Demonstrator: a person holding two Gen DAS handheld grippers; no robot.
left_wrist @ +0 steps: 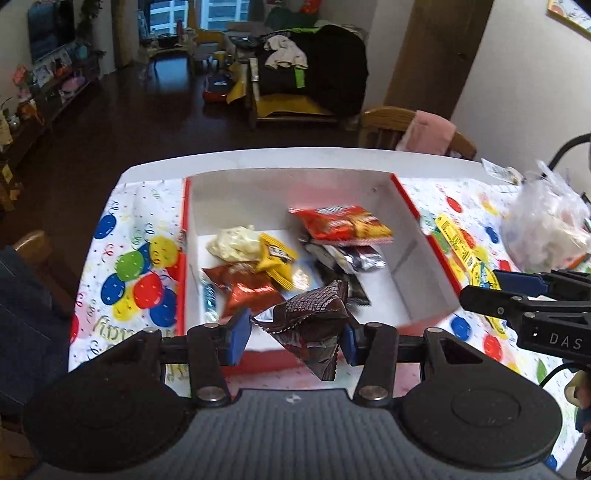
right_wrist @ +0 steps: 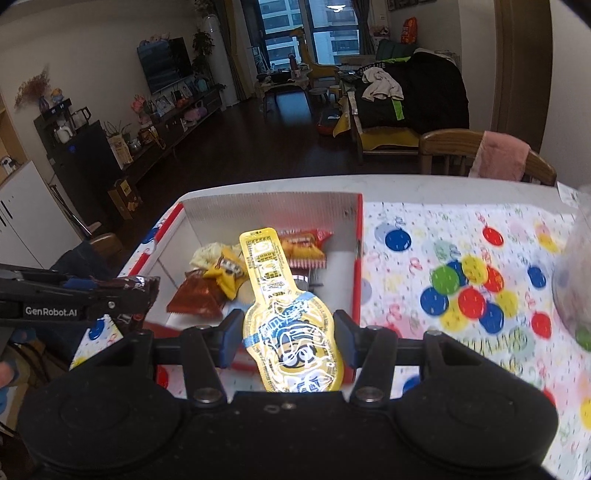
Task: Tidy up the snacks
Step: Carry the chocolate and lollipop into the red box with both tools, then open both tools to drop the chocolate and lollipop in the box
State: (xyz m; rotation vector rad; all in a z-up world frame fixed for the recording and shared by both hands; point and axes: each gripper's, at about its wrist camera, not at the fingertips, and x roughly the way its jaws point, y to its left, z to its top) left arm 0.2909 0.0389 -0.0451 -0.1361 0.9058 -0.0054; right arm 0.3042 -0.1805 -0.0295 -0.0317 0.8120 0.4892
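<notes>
Brown wrapper hides box rim — yellow packet cut off

Your room is dim, lit mainly from the far window; the tablecloth smears with motion blur, and fisheye bends every edge.

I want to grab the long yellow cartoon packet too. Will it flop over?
Probably only a little: the yellow packet sticks out past the right gripper without drooping, so it looks fairly stiff. Its shiny, flat wrapper may be slippery and light.
</notes>
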